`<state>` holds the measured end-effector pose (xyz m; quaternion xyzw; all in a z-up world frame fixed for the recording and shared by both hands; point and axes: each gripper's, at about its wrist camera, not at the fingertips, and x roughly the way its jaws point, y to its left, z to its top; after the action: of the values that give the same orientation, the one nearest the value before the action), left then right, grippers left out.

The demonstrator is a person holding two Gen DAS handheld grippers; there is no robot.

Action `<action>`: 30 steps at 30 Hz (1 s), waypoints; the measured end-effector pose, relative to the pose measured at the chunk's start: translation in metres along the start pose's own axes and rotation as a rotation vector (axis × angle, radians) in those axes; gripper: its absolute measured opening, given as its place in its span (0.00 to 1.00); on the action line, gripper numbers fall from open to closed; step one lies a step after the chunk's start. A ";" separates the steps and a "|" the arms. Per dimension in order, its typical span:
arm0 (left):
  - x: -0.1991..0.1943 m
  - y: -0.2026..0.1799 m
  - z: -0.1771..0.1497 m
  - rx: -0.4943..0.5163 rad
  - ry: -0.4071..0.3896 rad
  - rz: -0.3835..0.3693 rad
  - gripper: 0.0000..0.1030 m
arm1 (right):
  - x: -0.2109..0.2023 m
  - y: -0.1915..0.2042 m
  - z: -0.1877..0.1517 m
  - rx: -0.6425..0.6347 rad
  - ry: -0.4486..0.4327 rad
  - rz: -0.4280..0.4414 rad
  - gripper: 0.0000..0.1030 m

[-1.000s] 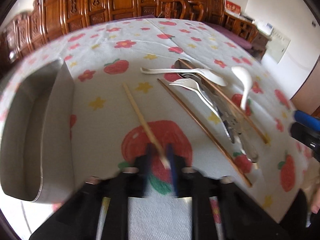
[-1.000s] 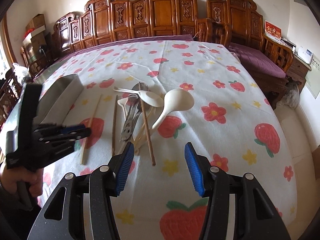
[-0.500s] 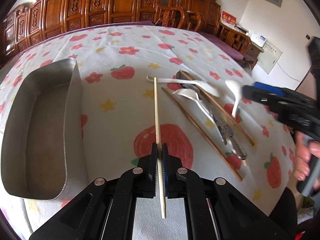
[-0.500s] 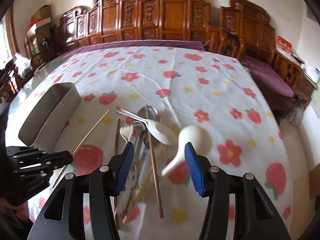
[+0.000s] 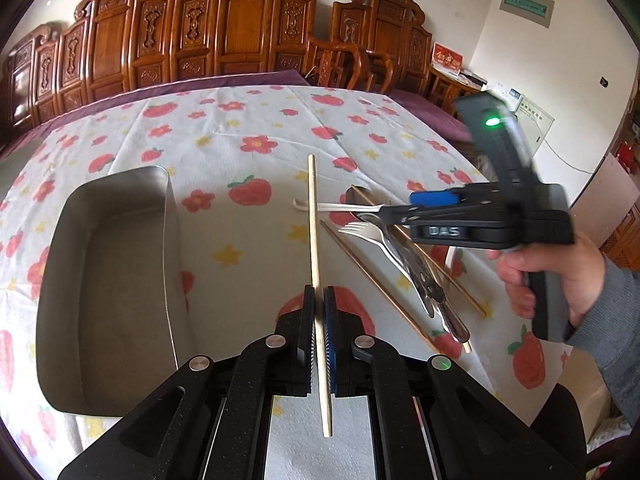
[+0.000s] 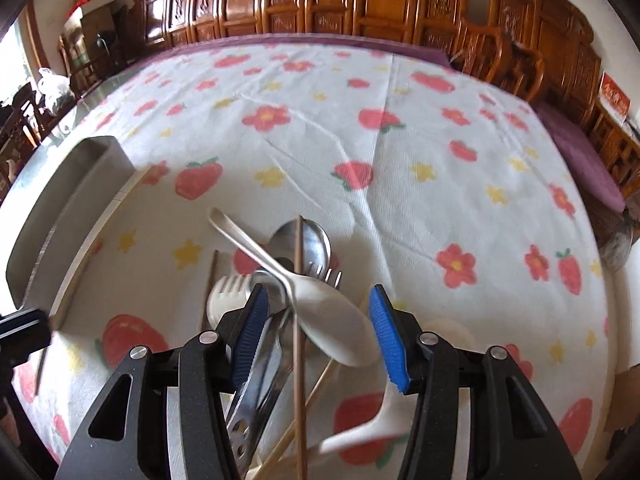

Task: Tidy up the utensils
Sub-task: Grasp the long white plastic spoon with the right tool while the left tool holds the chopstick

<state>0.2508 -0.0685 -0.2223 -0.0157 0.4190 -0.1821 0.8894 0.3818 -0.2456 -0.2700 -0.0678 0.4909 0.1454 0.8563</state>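
left claw (image 5: 319,308) pinches a chopstick (image 5: 314,232) right of the tray (image 5: 56,240); it may pivot. right claw (image 6: 316,320) gapes empty over the spoon (image 6: 320,304).

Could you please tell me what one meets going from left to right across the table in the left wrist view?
Metal tray → light chopstick held in the left gripper → white plastic fork → right gripper.
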 end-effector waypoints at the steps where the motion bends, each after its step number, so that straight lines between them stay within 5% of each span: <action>1: 0.000 0.000 0.000 -0.002 -0.001 -0.002 0.03 | 0.002 -0.002 0.001 0.015 0.001 0.016 0.51; 8: -0.004 0.004 0.000 -0.013 -0.005 -0.013 0.04 | 0.006 -0.012 -0.002 0.086 0.062 0.086 0.33; 15: -0.011 0.004 0.003 -0.012 -0.023 -0.017 0.04 | -0.008 -0.007 -0.001 0.063 0.048 0.060 0.17; 17: -0.012 0.005 0.003 -0.012 -0.026 -0.016 0.03 | -0.010 -0.008 0.001 0.062 0.049 0.022 0.03; 30: -0.016 0.009 0.004 -0.019 -0.034 -0.017 0.04 | -0.015 -0.004 0.007 -0.004 0.042 -0.028 0.07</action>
<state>0.2470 -0.0556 -0.2097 -0.0305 0.4054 -0.1854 0.8946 0.3821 -0.2505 -0.2534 -0.0795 0.5075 0.1331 0.8476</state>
